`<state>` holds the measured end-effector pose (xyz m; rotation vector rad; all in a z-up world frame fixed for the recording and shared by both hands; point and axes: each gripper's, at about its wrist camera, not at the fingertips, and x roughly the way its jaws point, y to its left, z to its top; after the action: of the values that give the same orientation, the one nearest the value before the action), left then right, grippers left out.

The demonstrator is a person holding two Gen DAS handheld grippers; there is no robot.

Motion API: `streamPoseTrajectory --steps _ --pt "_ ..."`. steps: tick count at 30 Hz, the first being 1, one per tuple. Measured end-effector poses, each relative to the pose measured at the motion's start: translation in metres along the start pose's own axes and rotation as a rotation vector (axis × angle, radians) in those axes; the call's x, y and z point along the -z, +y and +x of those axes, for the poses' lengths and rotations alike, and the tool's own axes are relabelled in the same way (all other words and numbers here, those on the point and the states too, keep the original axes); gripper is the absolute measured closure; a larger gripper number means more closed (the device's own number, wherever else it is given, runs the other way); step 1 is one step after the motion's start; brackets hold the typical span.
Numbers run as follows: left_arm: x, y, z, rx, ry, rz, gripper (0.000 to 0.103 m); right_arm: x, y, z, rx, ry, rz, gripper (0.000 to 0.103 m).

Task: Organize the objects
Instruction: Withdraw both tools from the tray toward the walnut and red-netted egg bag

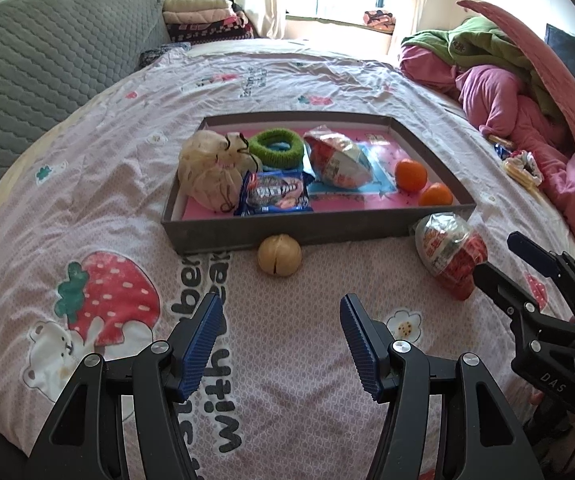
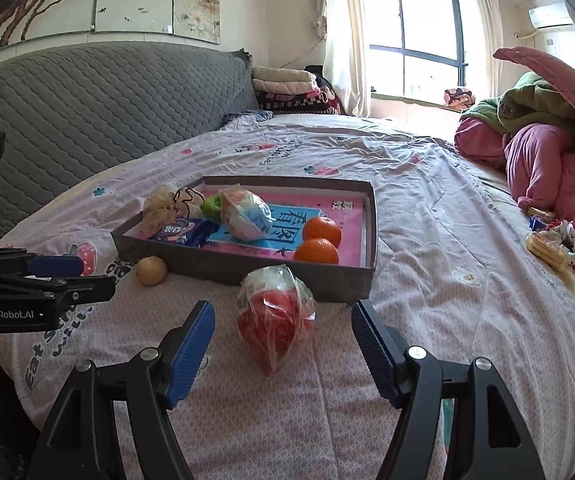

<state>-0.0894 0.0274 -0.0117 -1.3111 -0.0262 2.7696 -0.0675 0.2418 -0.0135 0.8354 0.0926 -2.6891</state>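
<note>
Over the bedspread both my tongs tilt downward. My left tongs gape empty before the walnut. My right tongs are opening, clear of the wrapped snack between them.

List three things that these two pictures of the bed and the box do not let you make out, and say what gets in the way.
- Green ring in the right wrist view: mostly hidden behind the wrapped egg.
- Snack packet in the left wrist view: its printed name is too small and blurred to read.
- Snacks beside the pink blankets in the right wrist view: too small to identify.
</note>
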Motion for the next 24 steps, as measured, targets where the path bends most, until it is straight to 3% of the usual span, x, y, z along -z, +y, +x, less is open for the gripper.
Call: streamPoseTrajectory --steps 24 --pt "-0.011 0.012 0.049 0.042 0.033 -0.05 0.04 0.007 0.0 0.033 0.012 0.084 -0.002 0.033"
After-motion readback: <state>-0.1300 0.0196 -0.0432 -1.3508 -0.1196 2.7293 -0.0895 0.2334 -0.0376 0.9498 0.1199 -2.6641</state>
